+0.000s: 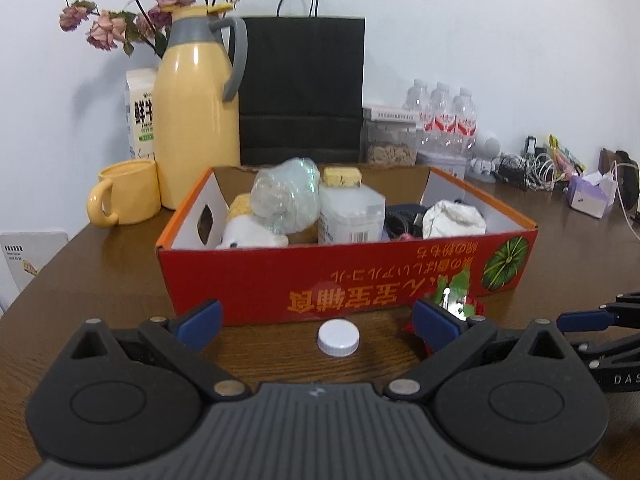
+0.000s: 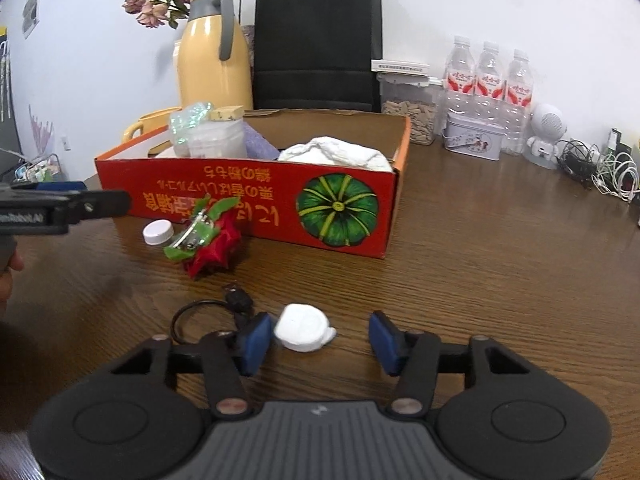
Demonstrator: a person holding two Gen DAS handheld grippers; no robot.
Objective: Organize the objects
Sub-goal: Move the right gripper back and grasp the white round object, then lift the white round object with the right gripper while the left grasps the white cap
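Note:
A red cardboard box (image 1: pixel 280 280) (image 2: pixel 248 204) stands on the brown table and holds a plastic bag, a white jar, a white cloth and other items. A white bottle cap (image 1: pixel 338 337) (image 2: pixel 158 232) lies in front of it, between the open fingers of my left gripper (image 1: pixel 318 322). A red fabric flower with a metal clip (image 2: pixel 208 242) (image 1: pixel 460 304) lies beside the cap. My right gripper (image 2: pixel 318 338) is open around a white round lid (image 2: pixel 303 327) on the table. A black cord (image 2: pixel 208 312) lies by its left finger.
Behind the box stand a yellow jug (image 1: pixel 196 120), a yellow mug (image 1: pixel 124 198), a milk carton (image 1: pixel 140 116), a black paper bag (image 1: pixel 302 88), a seed jar (image 2: pixel 408 108), water bottles (image 2: pixel 488 80), a tin (image 2: pixel 474 138) and tangled cables (image 2: pixel 600 168).

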